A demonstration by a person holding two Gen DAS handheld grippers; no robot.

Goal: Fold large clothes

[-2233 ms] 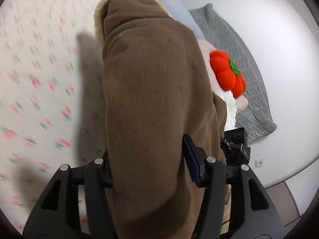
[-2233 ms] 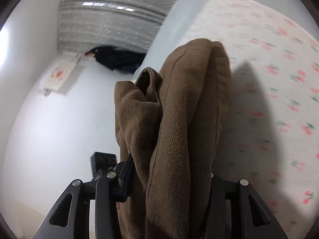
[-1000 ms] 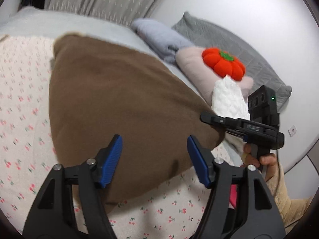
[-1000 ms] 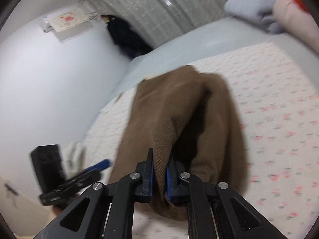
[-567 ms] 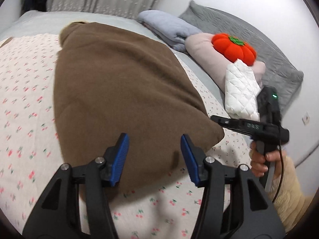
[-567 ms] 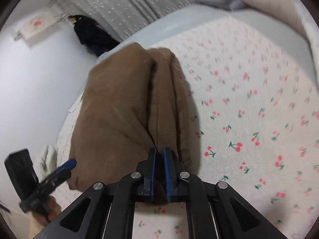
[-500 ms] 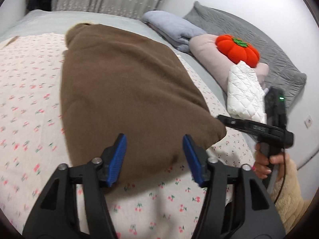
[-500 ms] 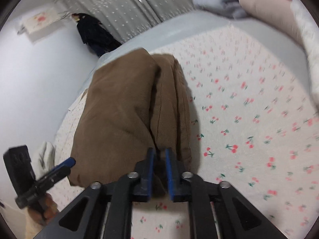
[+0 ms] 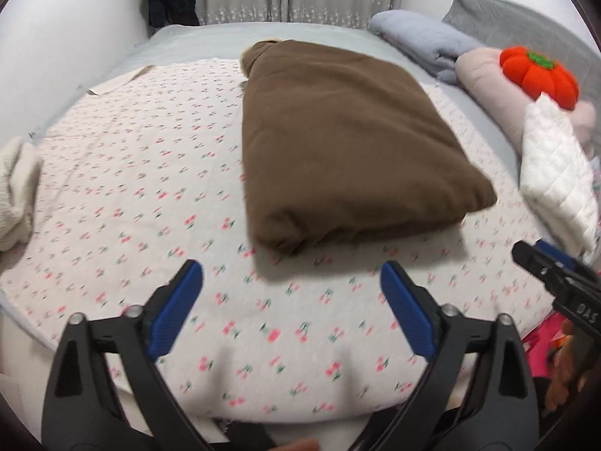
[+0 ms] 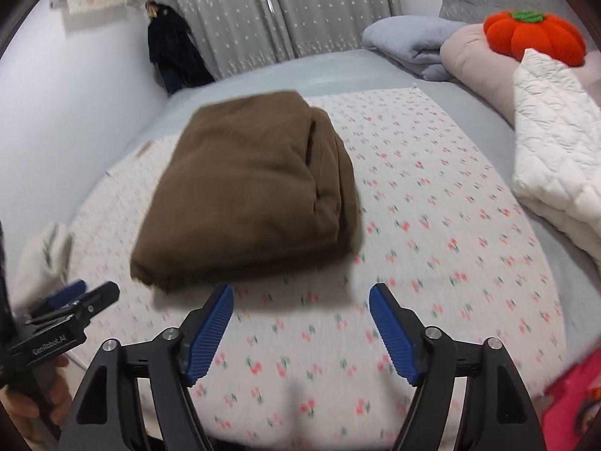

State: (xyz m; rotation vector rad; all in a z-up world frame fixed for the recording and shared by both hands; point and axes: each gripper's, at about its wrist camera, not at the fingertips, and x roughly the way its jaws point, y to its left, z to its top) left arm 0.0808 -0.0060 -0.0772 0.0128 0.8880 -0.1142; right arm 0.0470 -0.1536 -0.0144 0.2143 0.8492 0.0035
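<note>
On the cherry-print bed cover (image 9: 150, 173), toward its far middle, lies the folded brown garment (image 9: 338, 143), a thick soft bundle with stacked layers showing along its right edge in the right wrist view. Left gripper (image 9: 291, 300) and right gripper (image 10: 300, 321) hang near of it, fingers (image 10: 210, 329) just spread wide with nothing between them. Judged bulky, limp and moderately heavy, it should be taken at both near corners, pinching all layers together.
</note>
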